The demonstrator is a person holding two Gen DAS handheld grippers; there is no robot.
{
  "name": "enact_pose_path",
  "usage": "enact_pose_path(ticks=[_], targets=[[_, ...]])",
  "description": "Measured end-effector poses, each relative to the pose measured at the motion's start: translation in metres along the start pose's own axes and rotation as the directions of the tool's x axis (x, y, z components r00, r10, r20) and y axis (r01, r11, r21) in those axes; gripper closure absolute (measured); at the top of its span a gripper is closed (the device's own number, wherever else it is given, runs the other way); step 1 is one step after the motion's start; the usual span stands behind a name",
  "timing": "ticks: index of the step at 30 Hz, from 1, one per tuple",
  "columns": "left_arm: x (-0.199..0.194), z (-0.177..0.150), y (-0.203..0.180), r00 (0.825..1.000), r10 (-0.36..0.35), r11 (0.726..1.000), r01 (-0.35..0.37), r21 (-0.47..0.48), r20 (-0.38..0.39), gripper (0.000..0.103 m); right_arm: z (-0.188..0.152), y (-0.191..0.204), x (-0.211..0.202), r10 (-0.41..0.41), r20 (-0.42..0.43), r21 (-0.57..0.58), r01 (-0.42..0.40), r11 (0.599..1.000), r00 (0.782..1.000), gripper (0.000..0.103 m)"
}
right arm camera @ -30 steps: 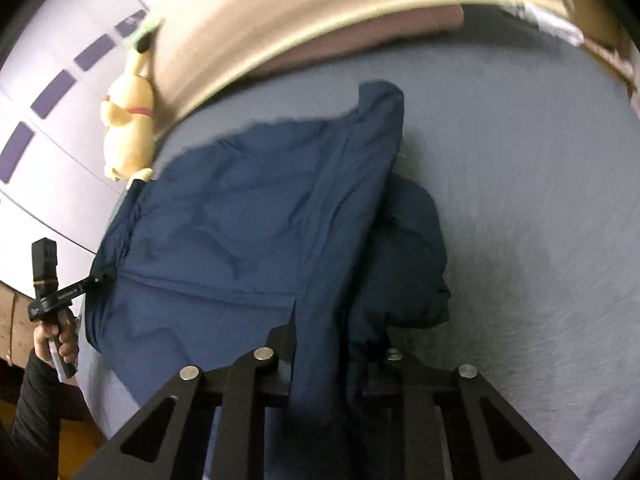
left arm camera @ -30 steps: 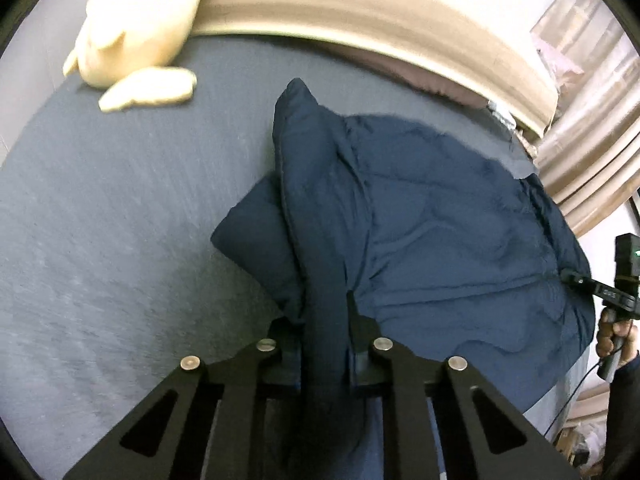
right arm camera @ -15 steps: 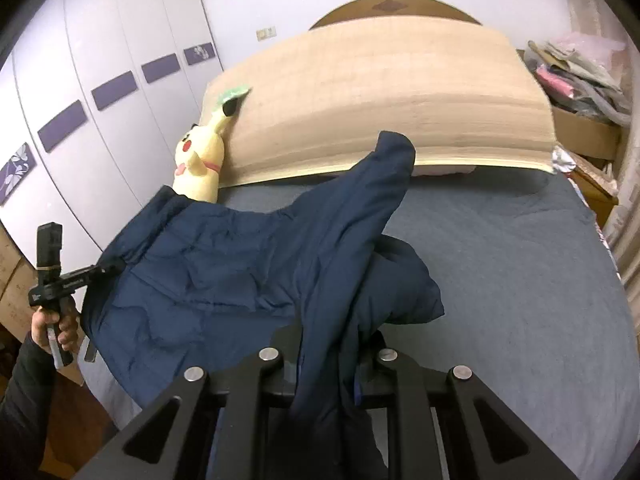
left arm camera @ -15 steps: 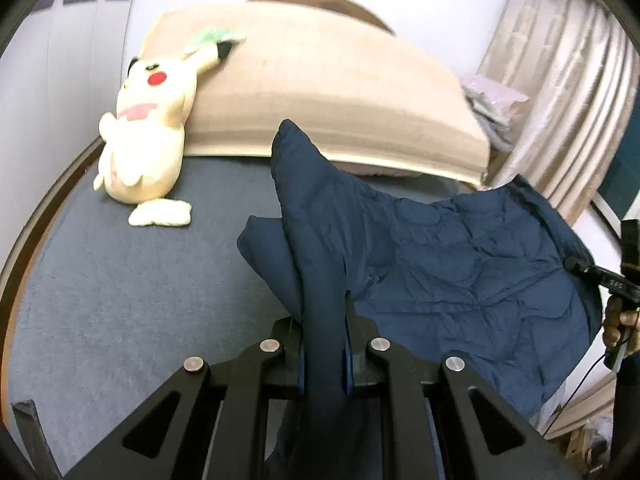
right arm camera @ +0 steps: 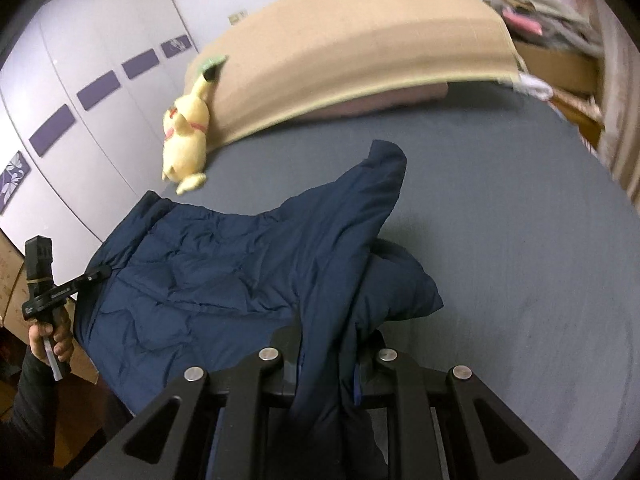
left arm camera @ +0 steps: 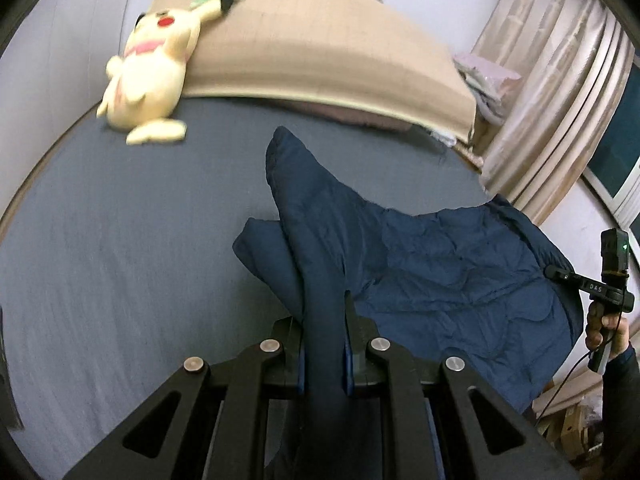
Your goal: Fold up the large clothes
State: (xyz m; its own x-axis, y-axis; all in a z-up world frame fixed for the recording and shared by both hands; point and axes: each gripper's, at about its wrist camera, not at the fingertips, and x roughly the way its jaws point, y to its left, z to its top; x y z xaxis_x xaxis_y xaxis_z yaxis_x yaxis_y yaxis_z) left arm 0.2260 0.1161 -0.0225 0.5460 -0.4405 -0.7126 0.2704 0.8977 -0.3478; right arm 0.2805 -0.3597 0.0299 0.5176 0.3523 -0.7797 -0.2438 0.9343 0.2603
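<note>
A navy quilted jacket (left arm camera: 440, 272) hangs stretched between my two grippers over the grey bed (left arm camera: 120, 240). In the left wrist view my left gripper (left arm camera: 325, 332) is shut on a thick fold of one edge. A sleeve (left arm camera: 296, 184) points toward the headboard. At the far right of that view, my right gripper (left arm camera: 554, 272) pinches the opposite edge. The right wrist view shows my right gripper (right arm camera: 328, 344) shut on bunched jacket (right arm camera: 208, 264) fabric, with my left gripper (right arm camera: 98, 274) clamping the far left edge.
A yellow plush toy (left arm camera: 152, 68) leans on the tan headboard (left arm camera: 320, 40) at the bed's far left corner. Beige curtains (left arm camera: 560, 80) hang to the right, and a white wardrobe (right arm camera: 80, 80) stands to the left. A hand (left arm camera: 604, 328) holds the right gripper's handle.
Both grippers rose and drew back from the headboard with the jacket held between them. The jacket lifted off the bed, and more of the room came into view.
</note>
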Motion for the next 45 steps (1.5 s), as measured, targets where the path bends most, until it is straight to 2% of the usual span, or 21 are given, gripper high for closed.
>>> enact_pose_path(ticks=[6, 10, 13, 17, 21, 22, 25, 27, 29, 32, 34, 36, 37, 38, 39, 41, 44, 45], targets=[[0.02, -0.036, 0.017, 0.999, -0.006, 0.998, 0.003, -0.067, -0.046, 0.088, -0.033, -0.023, 0.034, 0.012, -0.046, 0.089, -0.007, 0.996, 0.999, 0.086], [0.036, -0.054, 0.031, 0.997, -0.014, 0.993, 0.005, -0.12, -0.075, 0.087, -0.04, -0.028, 0.058, 0.022, -0.064, 0.139, -0.013, 0.99, 0.998, 0.086], [0.045, -0.061, 0.04, 0.996, -0.012, 0.987, -0.001, -0.163, -0.084, 0.082, -0.048, -0.037, 0.073, 0.018, -0.071, 0.179, -0.005, 0.984, 0.997, 0.08], [0.045, -0.066, 0.046, 0.996, 0.018, 0.983, -0.033, -0.18, -0.089, 0.062, -0.064, -0.06, 0.074, -0.001, -0.083, 0.254, 0.022, 0.967, 0.997, 0.046], [0.015, -0.056, 0.059, 0.997, 0.013, 0.974, -0.031, -0.226, -0.079, 0.053, -0.064, -0.083, 0.053, 0.015, -0.03, 0.355, -0.003, 0.935, 0.999, 0.038], [0.003, -0.051, 0.062, 0.998, 0.033, 0.974, -0.044, -0.223, -0.051, 0.052, -0.061, -0.089, 0.042, -0.002, -0.005, 0.37, 0.003, 0.929, 1.0, 0.038], [-0.016, -0.031, 0.064, 0.994, 0.097, 0.973, -0.086, -0.214, 0.041, 0.042, -0.042, -0.098, 0.018, -0.042, 0.075, 0.392, 0.009, 0.92, 0.996, 0.034], [-0.005, -0.014, 0.058, 0.994, 0.094, 0.976, -0.082, -0.202, 0.05, 0.039, -0.025, -0.094, 0.019, -0.035, 0.091, 0.385, -0.003, 0.923, 0.995, 0.029], [0.019, -0.003, 0.049, 0.996, 0.087, 0.981, -0.083, -0.174, 0.012, 0.039, -0.005, -0.083, 0.043, -0.014, 0.049, 0.333, -0.003, 0.943, 0.999, 0.029], [0.059, 0.011, 0.041, 0.994, 0.098, 0.985, -0.105, -0.14, -0.052, 0.039, 0.013, -0.073, 0.088, -0.063, -0.05, 0.257, 0.074, 0.964, 0.997, 0.029], [0.08, 0.02, 0.044, 0.991, 0.105, 0.981, -0.116, -0.158, -0.078, 0.039, 0.018, -0.077, 0.111, -0.069, -0.098, 0.265, 0.093, 0.96, 0.993, 0.029], [0.093, 0.024, 0.043, 0.99, 0.091, 0.979, -0.108, -0.171, -0.104, 0.039, 0.02, -0.083, 0.118, -0.054, -0.098, 0.282, 0.079, 0.956, 0.994, 0.031], [0.099, 0.025, 0.042, 0.989, 0.098, 0.98, -0.114, -0.161, -0.109, 0.039, 0.023, -0.083, 0.122, -0.03, -0.096, 0.289, 0.056, 0.956, 0.995, 0.036], [0.101, 0.025, 0.042, 0.987, 0.116, 0.98, -0.131, -0.147, -0.108, 0.047, 0.025, -0.08, 0.125, -0.009, -0.099, 0.267, 0.035, 0.963, 0.995, 0.07], [0.109, 0.024, 0.042, 0.98, 0.156, 0.977, -0.171, -0.125, -0.127, 0.068, 0.027, -0.073, 0.13, -0.043, -0.123, 0.207, 0.068, 0.976, 0.991, 0.078], [0.125, 0.018, 0.046, 0.97, 0.176, 0.97, -0.2, -0.137, -0.17, 0.07, 0.026, -0.067, 0.138, -0.098, -0.143, 0.151, 0.12, 0.981, 0.985, 0.086], [0.133, 0.011, 0.052, 0.97, 0.17, 0.964, -0.2, -0.174, -0.173, 0.067, 0.019, -0.073, 0.152, -0.164, -0.169, 0.147, 0.189, 0.971, 0.972, 0.086], [0.13, 0.013, 0.05, 0.969, 0.18, 0.963, -0.209, -0.17, -0.172, 0.067, 0.019, -0.073, 0.155, -0.173, -0.166, 0.154, 0.199, 0.968, 0.971, 0.082]])
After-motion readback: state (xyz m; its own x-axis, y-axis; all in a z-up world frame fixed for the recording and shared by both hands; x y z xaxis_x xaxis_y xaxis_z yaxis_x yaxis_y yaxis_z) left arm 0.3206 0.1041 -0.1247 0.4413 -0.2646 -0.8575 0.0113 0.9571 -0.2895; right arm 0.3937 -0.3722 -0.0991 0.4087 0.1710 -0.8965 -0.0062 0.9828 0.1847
